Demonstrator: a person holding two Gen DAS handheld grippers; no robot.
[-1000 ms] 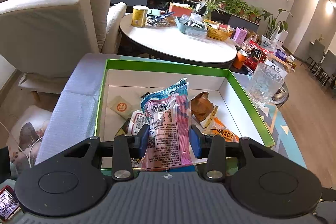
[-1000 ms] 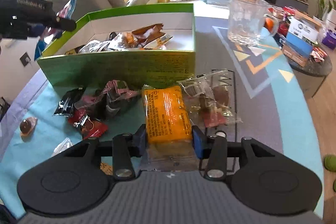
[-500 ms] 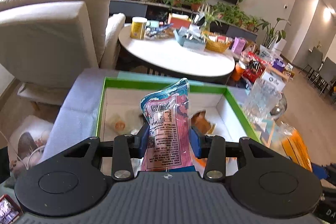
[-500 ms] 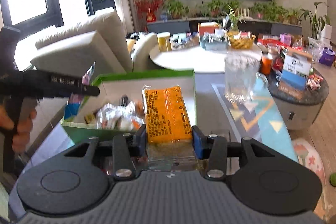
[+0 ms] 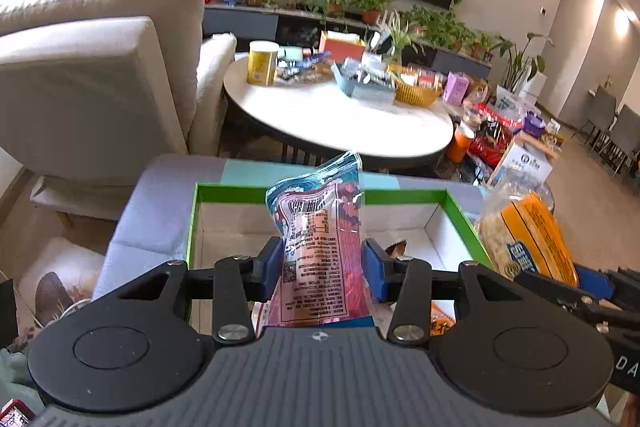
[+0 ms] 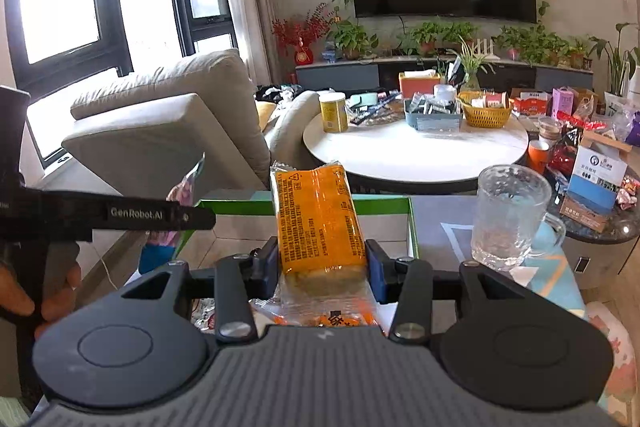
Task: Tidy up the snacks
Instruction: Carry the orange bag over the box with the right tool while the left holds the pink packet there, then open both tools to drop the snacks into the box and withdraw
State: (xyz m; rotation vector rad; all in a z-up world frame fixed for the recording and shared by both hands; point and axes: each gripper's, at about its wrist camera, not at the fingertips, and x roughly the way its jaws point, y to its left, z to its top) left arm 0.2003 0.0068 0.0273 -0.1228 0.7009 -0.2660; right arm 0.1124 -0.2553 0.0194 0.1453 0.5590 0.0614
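My left gripper is shut on a pink and blue snack packet, held upright above the green-rimmed white box. My right gripper is shut on an orange snack packet, held up over the near side of the box. The orange packet also shows at the right of the left wrist view, level with the box's right wall. A few snacks lie in the box, mostly hidden by the grippers.
A glass mug stands on the table right of the box. A beige armchair is to the left. A round white table with snacks, baskets and a yellow can stands beyond. A side table with boxes is at the right.
Both grippers have risen and tilted up with their packets. The right gripper lifted the orange packet off the table and moved it beside the left gripper over the box.
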